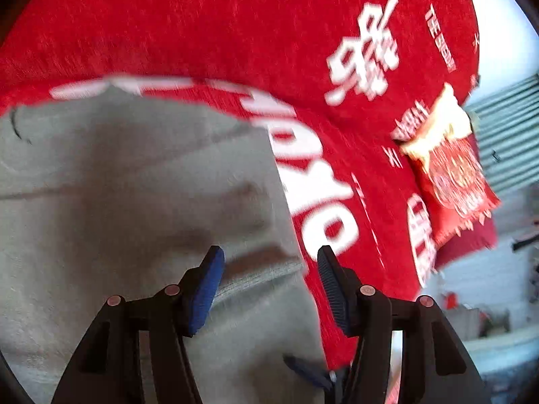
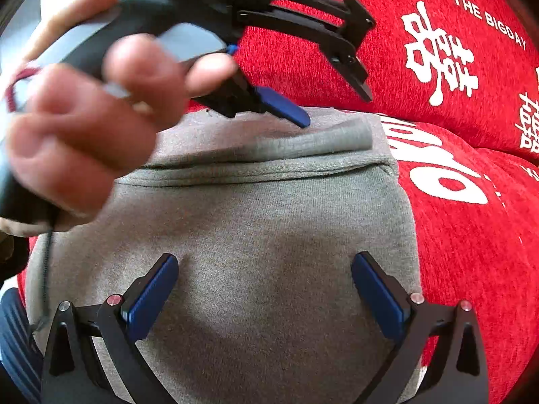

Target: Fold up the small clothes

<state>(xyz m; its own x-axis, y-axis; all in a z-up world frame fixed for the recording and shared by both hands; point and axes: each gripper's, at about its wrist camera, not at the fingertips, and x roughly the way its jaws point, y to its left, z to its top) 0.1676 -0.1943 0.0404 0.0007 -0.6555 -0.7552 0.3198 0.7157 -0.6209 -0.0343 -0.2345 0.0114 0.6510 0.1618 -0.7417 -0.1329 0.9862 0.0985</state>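
Grey knit garment [image 2: 262, 229], folded into a compact block, lying on a red plush cover [image 2: 471, 252] and filling the centre and lower part of the right wrist view. Fine ribbed texture; a doubled hem band across its upper edge, with a narrower folded strip on top of that band at upper centre. In the left wrist view, same garment [image 1: 134, 202] at lower left, creased and motion-blurred.

Right gripper [image 2: 266, 299]: jaws spread wide at the bottom of the frame, blue pads [image 2: 151, 299] over the grey cloth, nothing pinched between them. Left gripper [image 1: 269, 286]: jaws parted about halfway, nothing clamped, grey fabric visible behind the gap; whether the pads touch the cloth, cannot tell. Same left gripper also at the top of the right wrist view, one blue pad tip near the hem band, gripped by a hand [image 2: 87, 128] at upper left.

Red cover printed with large white characters and lettering [image 2: 438, 54], spreading over the upper and right parts of both views. Red and yellow snack packet [image 1: 448, 168] at right edge of the cover in the left wrist view. Beyond it, pale blurred room and a ribbed grey-green panel [image 1: 508, 134].
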